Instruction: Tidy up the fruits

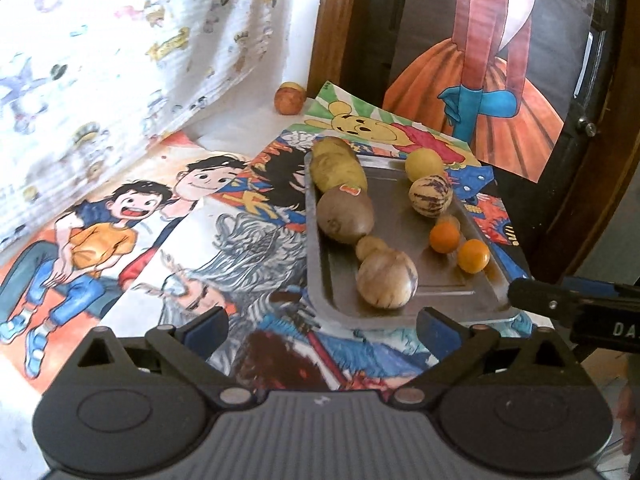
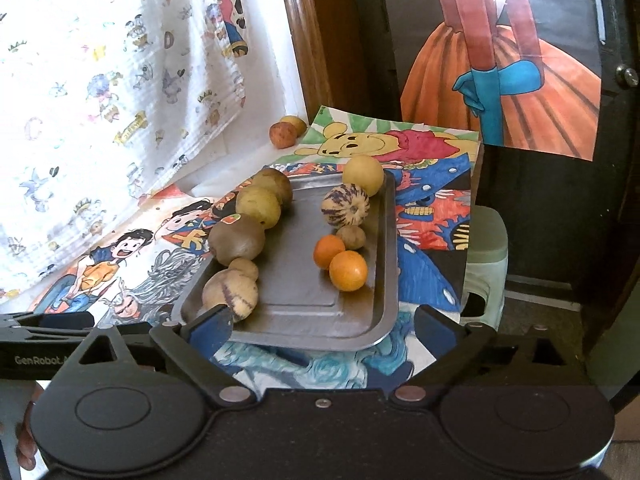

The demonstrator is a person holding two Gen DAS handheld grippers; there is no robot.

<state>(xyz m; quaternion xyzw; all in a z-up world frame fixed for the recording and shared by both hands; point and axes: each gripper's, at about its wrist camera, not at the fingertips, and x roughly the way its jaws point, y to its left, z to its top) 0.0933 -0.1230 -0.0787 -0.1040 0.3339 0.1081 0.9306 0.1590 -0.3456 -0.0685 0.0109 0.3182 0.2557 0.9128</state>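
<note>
right wrist view showed both grippers, right gripper (image 2: 322, 326) and left gripper (image 1: 322, 326), spread and empty off the tray (image 2: 316, 300) near edge, fruits lined along both long edges, two strays (image 2: 286, 131) beyond its far corner probably next.

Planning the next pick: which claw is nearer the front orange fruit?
Right. The right claw faces the tray's near edge, almost in line with the front orange fruit; the left claw sits off its left.

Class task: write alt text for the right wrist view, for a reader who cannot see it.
A metal tray on cartoon drawings holds two rows of fruit: brownish ones on the left, a striped melon and two oranges on the right. The right gripper is open and empty at the tray's near edge.
</note>
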